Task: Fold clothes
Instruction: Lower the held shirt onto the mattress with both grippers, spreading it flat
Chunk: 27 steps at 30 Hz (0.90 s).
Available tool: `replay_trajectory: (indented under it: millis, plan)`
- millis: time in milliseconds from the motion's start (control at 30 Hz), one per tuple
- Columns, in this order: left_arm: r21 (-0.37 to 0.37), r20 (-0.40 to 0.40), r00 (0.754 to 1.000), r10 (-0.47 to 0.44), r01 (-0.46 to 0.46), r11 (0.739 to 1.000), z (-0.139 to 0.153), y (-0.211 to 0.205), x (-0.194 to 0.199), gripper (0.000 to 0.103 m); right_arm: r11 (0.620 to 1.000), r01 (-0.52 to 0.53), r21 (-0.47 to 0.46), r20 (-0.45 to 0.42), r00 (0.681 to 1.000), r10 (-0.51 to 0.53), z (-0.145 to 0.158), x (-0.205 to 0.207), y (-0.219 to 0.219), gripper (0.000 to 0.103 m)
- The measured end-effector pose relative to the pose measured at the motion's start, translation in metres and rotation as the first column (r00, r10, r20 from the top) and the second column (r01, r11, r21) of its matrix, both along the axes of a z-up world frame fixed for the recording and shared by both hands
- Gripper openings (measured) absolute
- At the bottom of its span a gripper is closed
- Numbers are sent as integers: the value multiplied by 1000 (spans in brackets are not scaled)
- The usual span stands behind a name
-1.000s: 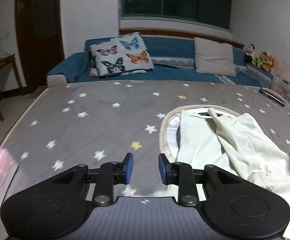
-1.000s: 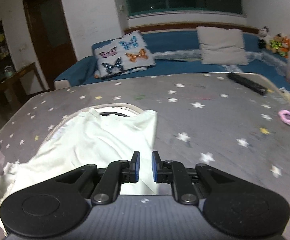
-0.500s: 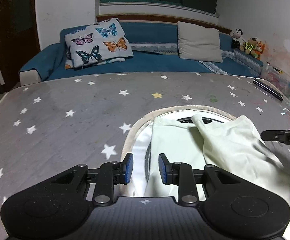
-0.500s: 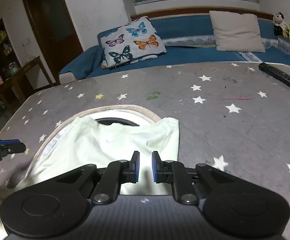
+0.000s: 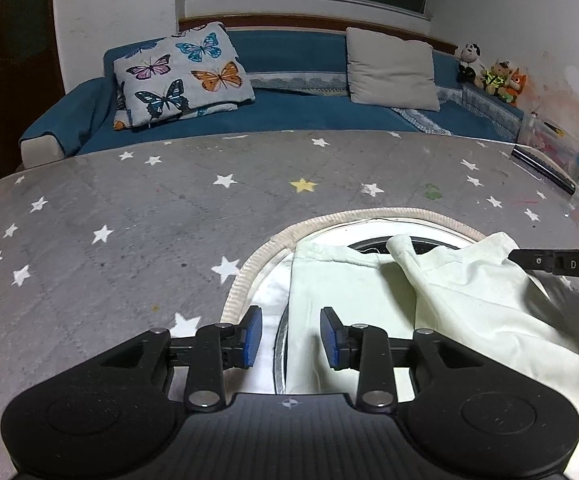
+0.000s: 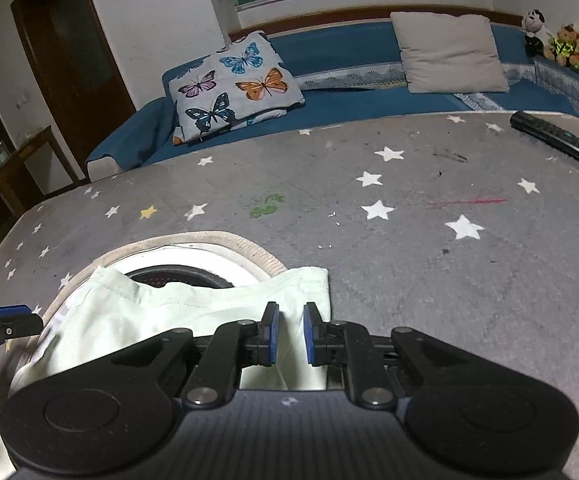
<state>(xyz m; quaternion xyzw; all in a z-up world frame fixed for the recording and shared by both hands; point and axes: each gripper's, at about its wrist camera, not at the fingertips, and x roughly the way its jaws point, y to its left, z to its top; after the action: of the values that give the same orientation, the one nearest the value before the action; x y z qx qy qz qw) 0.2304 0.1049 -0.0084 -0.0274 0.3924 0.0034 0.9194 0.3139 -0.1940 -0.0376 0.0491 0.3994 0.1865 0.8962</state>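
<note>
A pale cream garment (image 5: 469, 312) lies rumpled on the grey star-patterned table cover (image 5: 129, 240), partly over a round opening with a beige rim (image 5: 249, 276). My left gripper (image 5: 289, 336) hovers over the garment's left edge. Its jaws are opening and the pads press on nothing. My right gripper (image 6: 288, 334) hangs over the garment's (image 6: 193, 312) right corner. Its blue pads stand a narrow gap apart with only cloth below them. One finger of each gripper shows at the edge of the other wrist view.
A black remote control (image 6: 557, 140) lies at the table's far right. Behind the table runs a blue sofa (image 5: 309, 112) with a butterfly pillow (image 5: 181, 76), a grey cushion (image 5: 393, 68) and plush toys (image 5: 493, 76). A dark door (image 6: 69, 60) stands at the left.
Both grippers have come forward and down over the garment. The left one slid right from bare table cover to the garment's left edge, and its jaws have widened a little.
</note>
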Motion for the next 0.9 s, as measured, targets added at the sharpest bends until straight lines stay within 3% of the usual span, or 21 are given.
replay_trajectory:
  millis: [567, 667, 900]
  plan:
    - [-16, 4, 1000, -16, 16, 1000, -10, -3, 15, 41, 993, -6, -121, 55, 998, 12, -3, -4, 14, 13]
    - [-17, -2, 1000, -21, 21, 1000, -13, -5, 21, 41, 991, -5, -135, 57, 998, 12, -2, -2, 15, 4]
    - [-20, -18, 999, -31, 31, 999, -23, -9, 39, 39, 994, 29, -106, 104, 994, -18, 11, -5, 3, 1]
